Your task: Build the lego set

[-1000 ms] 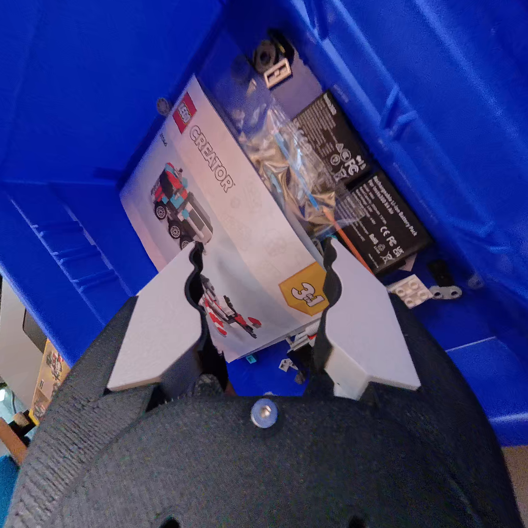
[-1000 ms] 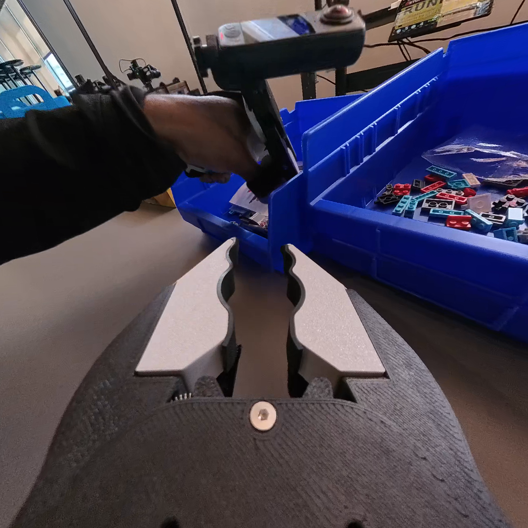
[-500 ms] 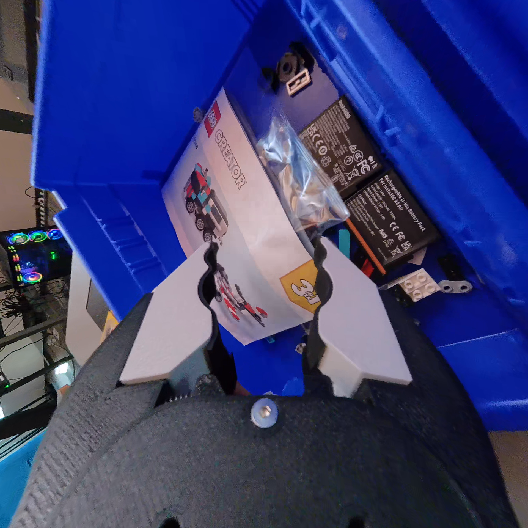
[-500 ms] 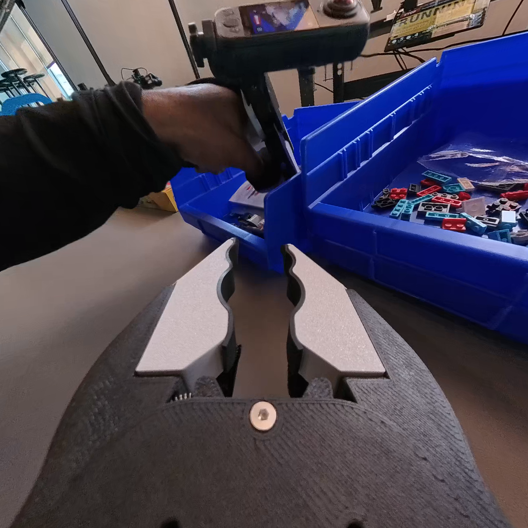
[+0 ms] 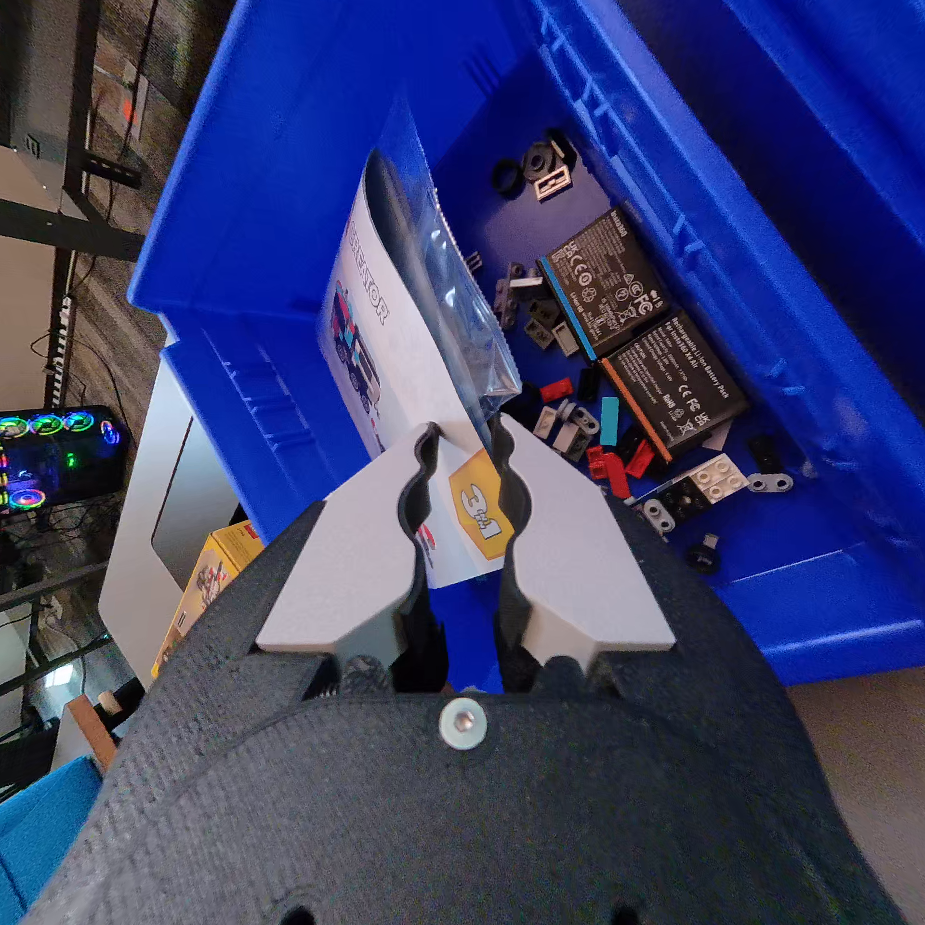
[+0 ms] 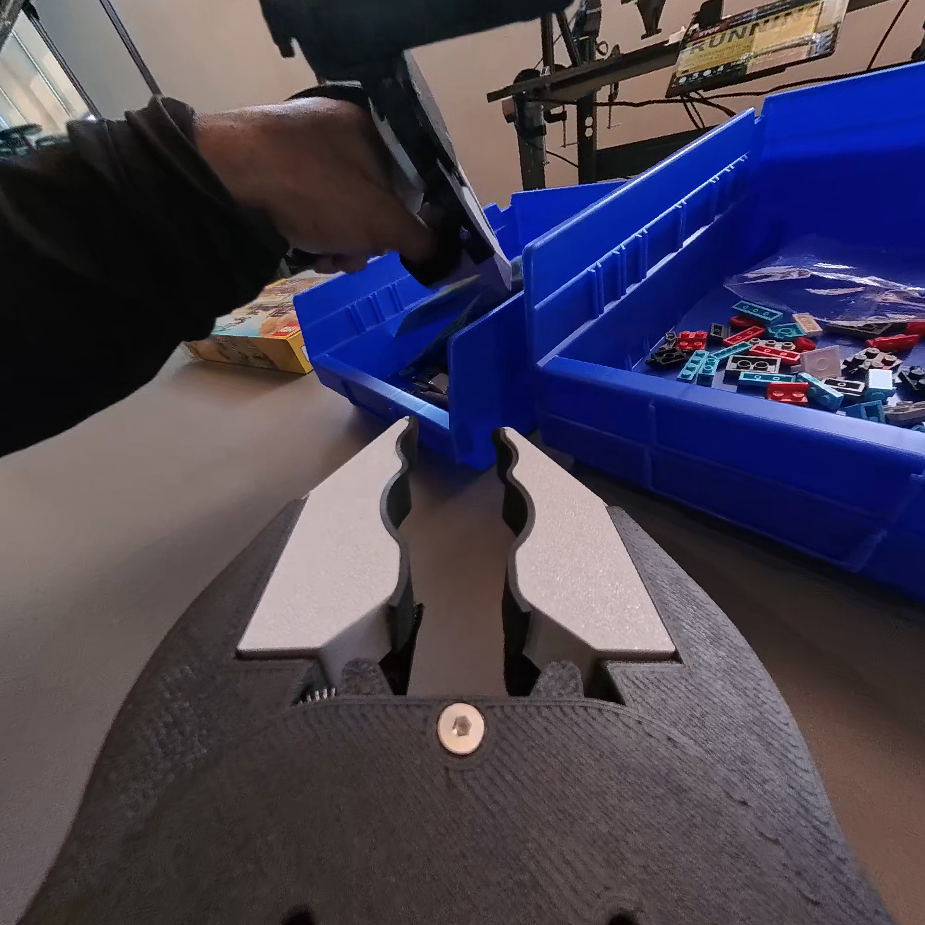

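The left gripper [image 5: 463, 435] is now lifting the white paper instruction booklet [image 5: 400, 360] and the clear plastic bag [image 5: 450, 300] up on edge out of the narrow blue plastic bin [image 5: 240, 150]. A second ago both were lying flat on that bin's floor with the fingers wide apart above them; now the fingers have narrowed around the booklet's lower corner and the bag's bottom edge, seemingly pinching them, though contact at the tips is hard to confirm. Raising the booklet has uncovered loose red, grey and black bricks [image 5: 600, 450] beside two black battery packs [image 5: 665, 385] on the bin floor, so the building guide is probably about to come out for reading.

The booklet is curling, showing a printed vehicle and a yellow badge near its lower corner.

The right gripper [image 6: 455, 435] is hovering over the tan tabletop [image 6: 150, 500] just in front of the bin, fingers apart and empty. Right of the bin, a wider blue bin [image 6: 701, 450] is holding the teal, red and black pieces [image 6: 781, 360].
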